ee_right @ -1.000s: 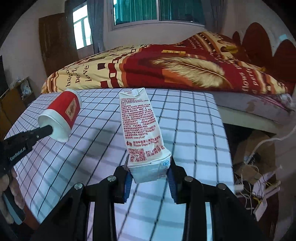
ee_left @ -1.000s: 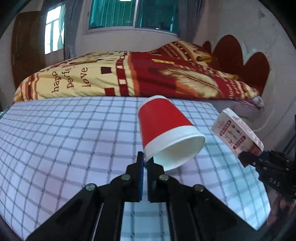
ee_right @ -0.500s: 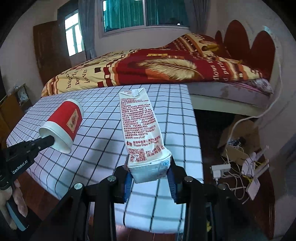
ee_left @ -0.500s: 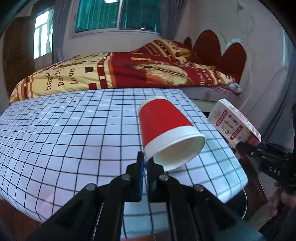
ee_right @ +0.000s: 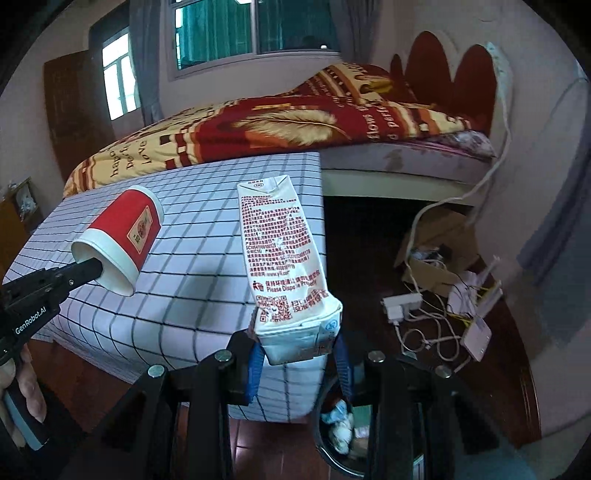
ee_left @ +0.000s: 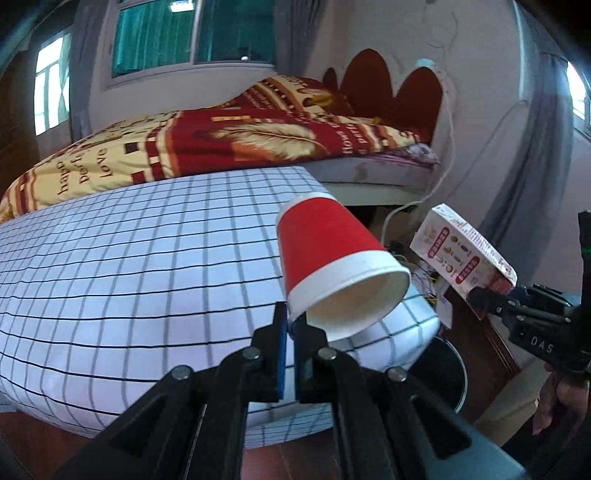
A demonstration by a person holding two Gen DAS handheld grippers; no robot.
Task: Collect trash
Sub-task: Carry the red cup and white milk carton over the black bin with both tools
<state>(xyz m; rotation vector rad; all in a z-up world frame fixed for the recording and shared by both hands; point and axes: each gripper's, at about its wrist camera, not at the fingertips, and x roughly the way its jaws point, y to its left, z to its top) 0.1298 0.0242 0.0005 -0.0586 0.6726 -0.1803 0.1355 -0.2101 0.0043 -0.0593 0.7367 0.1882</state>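
Right wrist: claw (ee_right: 299, 350) clamping carton (ee_right: 284, 258)

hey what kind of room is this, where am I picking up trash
Most likely a bedroom in a home: a bed with a red and yellow quilt and a scalloped headboard, curtained windows, and a checked-cloth table beside the bed.

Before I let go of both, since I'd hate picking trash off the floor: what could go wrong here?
1. The left claw pinches only the cup's rim, so the cup could twist or slip free.
2. The bin shows only partly, below the table edge; the cup may not be over it yet.
3. The carton is long and held by one end, so it could tip past the bin's rim.
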